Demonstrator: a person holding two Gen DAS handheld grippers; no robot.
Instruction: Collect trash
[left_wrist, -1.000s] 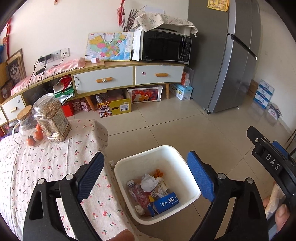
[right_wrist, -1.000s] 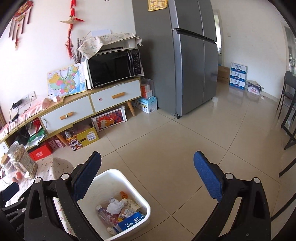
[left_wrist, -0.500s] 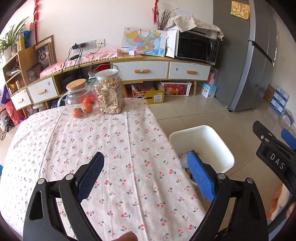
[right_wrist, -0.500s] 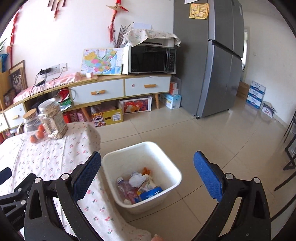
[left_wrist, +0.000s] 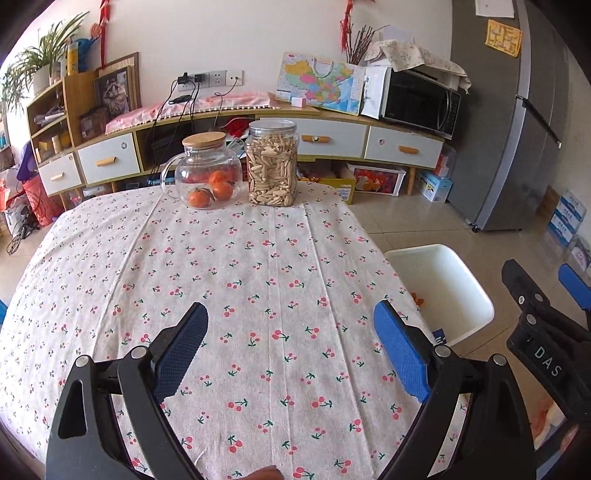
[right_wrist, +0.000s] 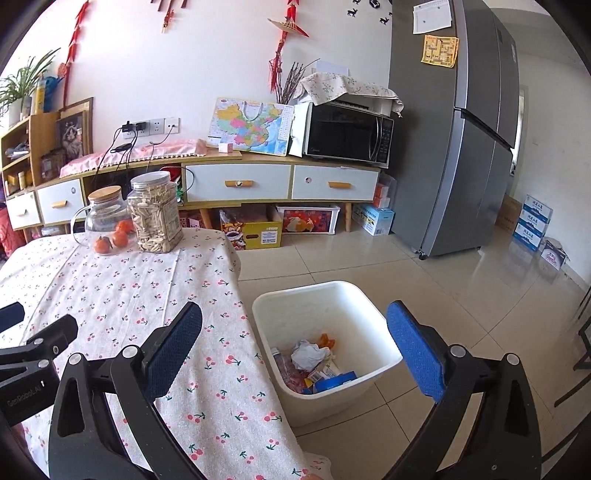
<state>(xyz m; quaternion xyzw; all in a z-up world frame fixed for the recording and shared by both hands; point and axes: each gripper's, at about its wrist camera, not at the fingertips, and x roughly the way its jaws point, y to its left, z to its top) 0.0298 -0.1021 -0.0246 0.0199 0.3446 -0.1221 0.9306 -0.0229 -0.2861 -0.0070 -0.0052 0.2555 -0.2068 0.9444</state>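
The left gripper (left_wrist: 291, 350) hangs over the table (left_wrist: 258, 266), jaws apart and empty. The right gripper (right_wrist: 295, 347) hangs at the table's edge, jaws also apart and empty. The white bin (right_wrist: 373, 314) stands on the floor just beside the table, holding crumpled paper (right_wrist: 308, 354) and wrappers (right_wrist: 325, 376).
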